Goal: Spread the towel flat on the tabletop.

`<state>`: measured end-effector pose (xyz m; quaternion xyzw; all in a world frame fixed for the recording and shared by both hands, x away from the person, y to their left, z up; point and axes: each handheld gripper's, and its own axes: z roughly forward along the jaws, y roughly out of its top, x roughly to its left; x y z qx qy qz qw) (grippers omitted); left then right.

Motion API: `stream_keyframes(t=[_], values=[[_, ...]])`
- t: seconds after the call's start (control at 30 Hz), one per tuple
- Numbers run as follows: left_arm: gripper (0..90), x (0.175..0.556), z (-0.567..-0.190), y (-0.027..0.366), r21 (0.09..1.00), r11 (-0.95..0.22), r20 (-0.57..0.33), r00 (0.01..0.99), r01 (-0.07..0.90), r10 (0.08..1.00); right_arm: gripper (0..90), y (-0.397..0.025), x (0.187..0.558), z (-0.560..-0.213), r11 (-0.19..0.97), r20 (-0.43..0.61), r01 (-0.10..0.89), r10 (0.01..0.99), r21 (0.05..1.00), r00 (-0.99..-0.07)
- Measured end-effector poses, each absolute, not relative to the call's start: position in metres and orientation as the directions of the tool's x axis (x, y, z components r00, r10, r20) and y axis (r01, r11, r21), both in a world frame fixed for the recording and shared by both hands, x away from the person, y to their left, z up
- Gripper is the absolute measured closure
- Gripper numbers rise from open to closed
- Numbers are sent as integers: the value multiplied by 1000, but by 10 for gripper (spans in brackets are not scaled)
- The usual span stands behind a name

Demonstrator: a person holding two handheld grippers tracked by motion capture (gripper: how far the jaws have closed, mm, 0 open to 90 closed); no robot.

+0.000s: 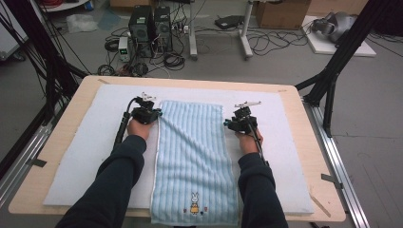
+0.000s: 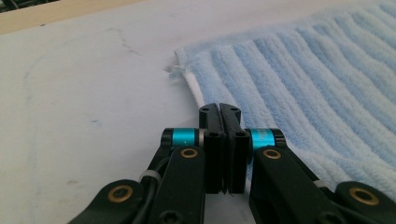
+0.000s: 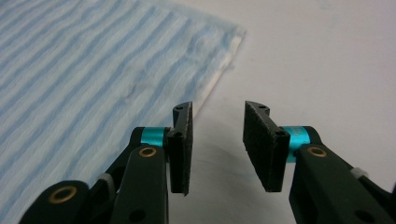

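A light blue striped towel [image 1: 195,156] lies lengthwise on a white mat [image 1: 95,142], with a small rabbit picture [image 1: 194,203] near its front end. My left gripper [image 1: 158,114] sits at the towel's left edge near the far corner. In the left gripper view its jaws are pressed together [image 2: 219,109] on the white hem of the towel [image 2: 317,79], and a crease runs from there across the cloth. My right gripper [image 1: 228,123] is at the towel's right edge, jaws open [image 3: 217,112], over bare mat just beside the towel [image 3: 84,70].
The mat covers most of a wooden table [image 1: 311,161]. Beyond the table's far edge the floor holds computer towers [image 1: 149,23], cables and a cardboard box [image 1: 280,13]. Black frame legs [image 1: 332,71] stand at the right and left.
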<state>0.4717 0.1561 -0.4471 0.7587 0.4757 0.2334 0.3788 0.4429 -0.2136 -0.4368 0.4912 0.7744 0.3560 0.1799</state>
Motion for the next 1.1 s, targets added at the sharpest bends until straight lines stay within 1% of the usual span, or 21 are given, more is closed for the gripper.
stream_keyframes(t=[0.1, 0.13, 0.2, 0.23, 0.27, 0.3, 0.33, 0.4, 0.43, 0.53, 0.6, 0.7, 0.73, 0.8, 0.83, 0.9, 0.93, 0.97, 1.0, 1.03, 1.1], values=[[857, 473, -447, 165, 803, -223, -35, 417, 552, 908, 627, -205, 445, -439, 265, 83, 634, 882, 726, -464], [734, 474, -447, 168, 802, -207, -50, 408, 560, 911, 628, -198, 447, -440, 265, 94, 626, 873, 733, -479], [711, 474, -447, 171, 799, -178, -81, 397, 574, 914, 631, -196, 448, -440, 265, 96, 622, 870, 737, -484], [678, 473, -446, 171, 799, -174, -88, 397, 576, 913, 646, -192, 449, -440, 263, 100, 620, 867, 739, -488], [678, 472, -446, 171, 798, -179, -90, 408, 575, 909, 662, -189, 450, -441, 267, 99, 624, 867, 735, -488], [678, 472, -446, 170, 798, -180, -92, 410, 576, 907, 703, -185, 452, -442, 304, 60, 625, 868, 719, -492], [666, 471, -445, 169, 796, -183, -97, 419, 578, 903, 851, -182, 455, -443, 331, 45, 616, 857, 715, -513], [665, 469, -444, 167, 798, -186, -97, 427, 573, 899, 863, -180, 455, -442, 342, 32, 612, 857, 713, -515], [662, 469, -444, 167, 798, -188, -98, 431, 573, 897, 869, -178, 457, -441, 375, -7, 608, 855, 700, -519], [650, 466, -442, 165, 797, -189, -105, 439, 573, 892, 872, -178, 463, -438, 394, -84, 607, 877, 690, -474], [638, 463, -442, 163, 798, -182, -119, 445, 575, 888, 863, -184, 466, -437, 361, -128, 608, 911, 707, -392], [615, 460, -445, 158, 793, -190, -141, 478, 579, 867, 740, -194, 468, -439, 272, -62, 639, 942, 720, -331], [595, 459, -446, 155, 791, -187, -160, 492, 582, 856, 716, -197, 465, -437, 259, -34, 626, 937, 736, -348], [587, 459, -448, 150, 793, -187, -174, 510, 580, 842, 703, -198, 464, -435, 265, -35, 613, 933, 744, -359], [568, 458, -448, 148, 796, -185, -180, 516, 577, 837, 692, -200, 461, -432, 259, -14, 608, 926, 751, -377], [578, 458, -450, 142, 795, -208, -165, 533, 570, 830, 687, -203, 457, -428, 265, -4, 598, 916, 757, -400], [635, 457, -451, 139, 792, -240, -139, 550, 561, 823, 686, -205, 455, -426, 267, -5, 593, 914, 759, -405], [718, 456, -451, 136, 793, -262, -102, 544, 550, 833, 680, -207, 453, -425, 269, -2, 591, 911, 760, -412], [866, 457, -451, 134, 793, -280, -82, 550, 541, 831, 679, -211, 449, -423, 272, -1, 588, 908, 761, -419], [866, 458, -450, 134, 792, -279, -79, 544, 542, 835, 679, -211, 449, -423, 272, -1, 588, 908, 761, -419], [870, 462, -449, 134, 789, -288, -29, 501, 542, 865, 673, -214, 446, -424, 269, 8, 595, 907, 757, -421]])
